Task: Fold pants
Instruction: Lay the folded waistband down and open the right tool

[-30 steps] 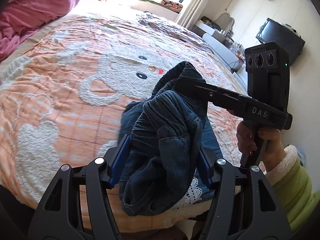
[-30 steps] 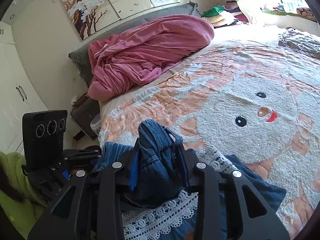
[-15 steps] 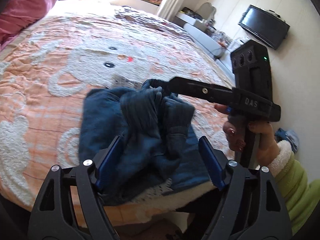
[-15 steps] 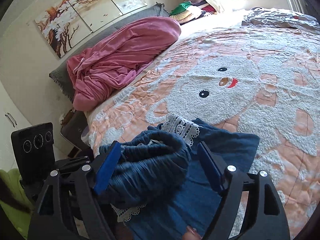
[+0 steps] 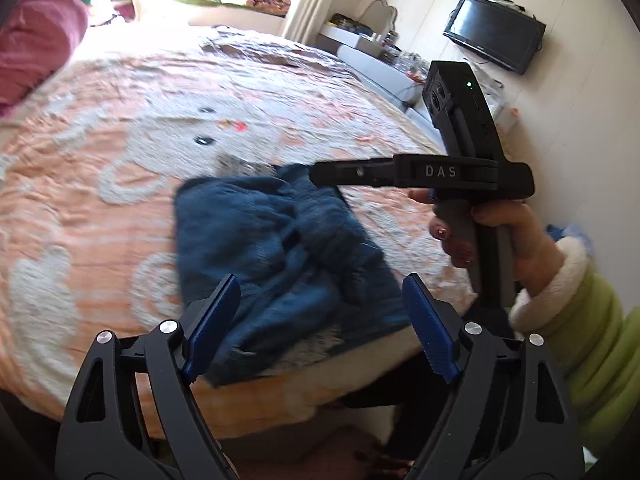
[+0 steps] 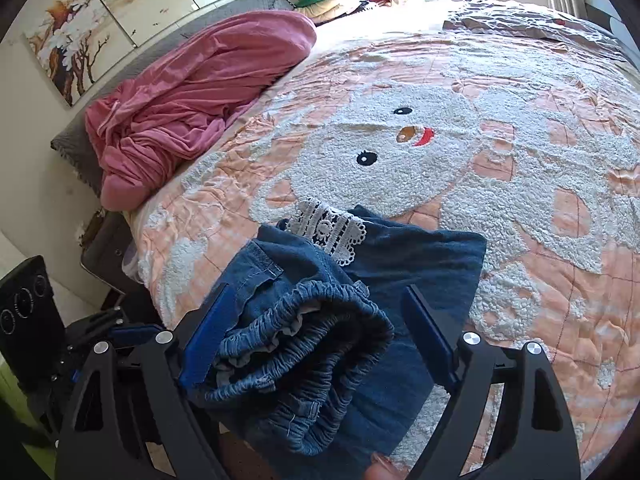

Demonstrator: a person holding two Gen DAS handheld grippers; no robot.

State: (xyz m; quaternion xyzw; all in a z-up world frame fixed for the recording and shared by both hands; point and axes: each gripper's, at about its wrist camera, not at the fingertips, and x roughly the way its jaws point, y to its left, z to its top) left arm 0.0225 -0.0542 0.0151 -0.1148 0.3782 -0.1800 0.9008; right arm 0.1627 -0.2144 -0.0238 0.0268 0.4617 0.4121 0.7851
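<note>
The dark blue denim pants [image 6: 352,304] with white lace trim [image 6: 330,230] lie in a folded bundle at the near edge of the bed, on the peach quilted bedspread [image 6: 520,128] bearing a white fleecy cartoon face. The elasticated waistband [image 6: 304,344] sits rolled on top of the bundle, nearest the right wrist camera; the lace trim shows at the far edge of the fold.

The right gripper [image 6: 316,332] has jaws standing wide, having just been opening. The waistband lies between its blue pads [image 6: 208,332]; the left-hand pad appears to brush the cloth, the other stands clear, and neither presses on it. The cloth rests on the bundle under its own weight.

The left gripper [image 5: 320,328] likewise has jaws spread, having just been opening; the pants [image 5: 280,248] lie below and beyond its blue pads [image 5: 428,328], with no grip on them. This view is blurred, so finer contact cannot be judged.

In the left wrist view the right gripper's black body [image 5: 420,172] reaches over the far corner of the pants, held by a hand [image 5: 500,236] in a green sleeve with a white fleece cuff [image 5: 560,300].

A crumpled pink blanket [image 6: 192,96] lies at the head of the bed, well apart from the pants. A black flat television [image 5: 494,32] hangs on the far wall.
</note>
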